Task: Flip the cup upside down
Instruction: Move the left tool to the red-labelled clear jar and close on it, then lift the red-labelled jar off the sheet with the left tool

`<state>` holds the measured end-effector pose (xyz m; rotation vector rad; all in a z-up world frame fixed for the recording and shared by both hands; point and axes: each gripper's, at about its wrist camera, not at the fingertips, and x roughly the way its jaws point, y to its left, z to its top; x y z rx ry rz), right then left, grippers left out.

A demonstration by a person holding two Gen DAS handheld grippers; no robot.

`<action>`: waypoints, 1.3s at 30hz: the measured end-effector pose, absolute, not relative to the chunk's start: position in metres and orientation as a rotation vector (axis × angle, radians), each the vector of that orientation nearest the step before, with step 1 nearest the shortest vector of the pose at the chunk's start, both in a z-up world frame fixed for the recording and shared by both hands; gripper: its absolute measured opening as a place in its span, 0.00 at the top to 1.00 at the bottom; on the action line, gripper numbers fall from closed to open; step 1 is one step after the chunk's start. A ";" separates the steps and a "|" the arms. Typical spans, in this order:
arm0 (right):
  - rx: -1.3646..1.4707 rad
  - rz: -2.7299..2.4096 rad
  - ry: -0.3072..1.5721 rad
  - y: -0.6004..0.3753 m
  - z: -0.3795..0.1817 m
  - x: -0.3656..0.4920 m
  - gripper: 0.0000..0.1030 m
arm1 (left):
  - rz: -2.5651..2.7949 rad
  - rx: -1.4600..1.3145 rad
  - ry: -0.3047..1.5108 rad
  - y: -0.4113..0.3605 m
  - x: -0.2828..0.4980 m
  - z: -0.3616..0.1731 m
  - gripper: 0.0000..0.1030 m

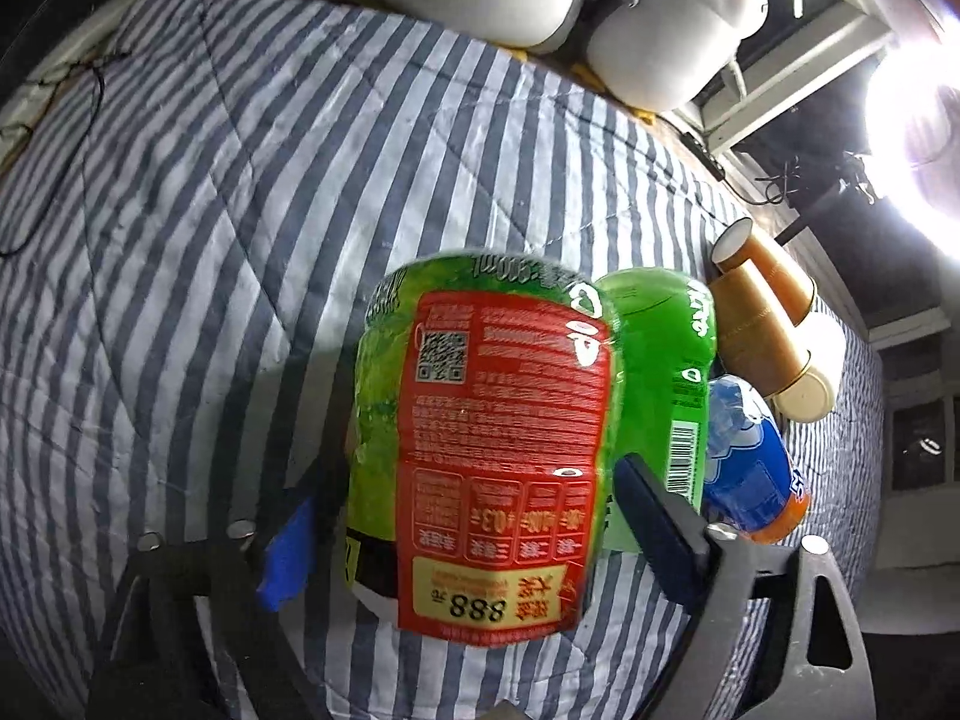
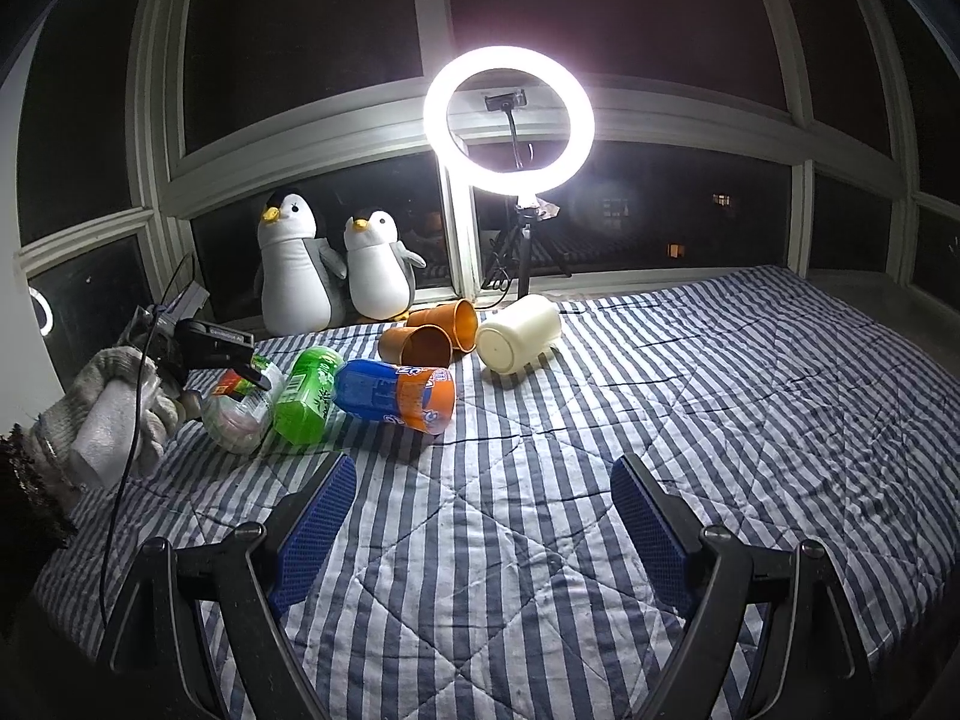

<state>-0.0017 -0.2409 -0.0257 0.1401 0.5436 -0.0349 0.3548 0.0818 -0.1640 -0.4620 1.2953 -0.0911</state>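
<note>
The left gripper (image 1: 462, 516) clamps its 2 blue-padded fingers (image 1: 288, 552) on a clear plastic cup with a green and red printed label (image 1: 480, 420), which lies tilted between them above the blue-and-white striped quilt (image 1: 240, 210). Just right of that grip lie a green-labelled cup (image 1: 666, 360) and a blue and orange labelled cup (image 1: 750, 468). The right gripper (image 2: 480, 516) hangs wide open and empty over the quilt, with 2 brown paper cups (image 2: 438, 333) and a cream plastic cup (image 2: 519, 333) lying on their sides well ahead of it.
</note>
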 end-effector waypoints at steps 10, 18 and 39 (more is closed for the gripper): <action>0.134 -0.034 0.545 -0.241 -0.025 -0.002 0.19 | -0.104 -0.484 1.258 0.092 0.335 -0.155 0.19; 0.136 -0.014 0.552 -0.236 -0.026 -0.002 0.19 | -0.113 -0.471 1.215 0.108 0.292 -0.137 0.19; 0.208 0.069 0.690 -0.243 -0.044 0.022 0.18 | -0.338 -0.455 1.126 -0.019 0.167 -0.128 0.19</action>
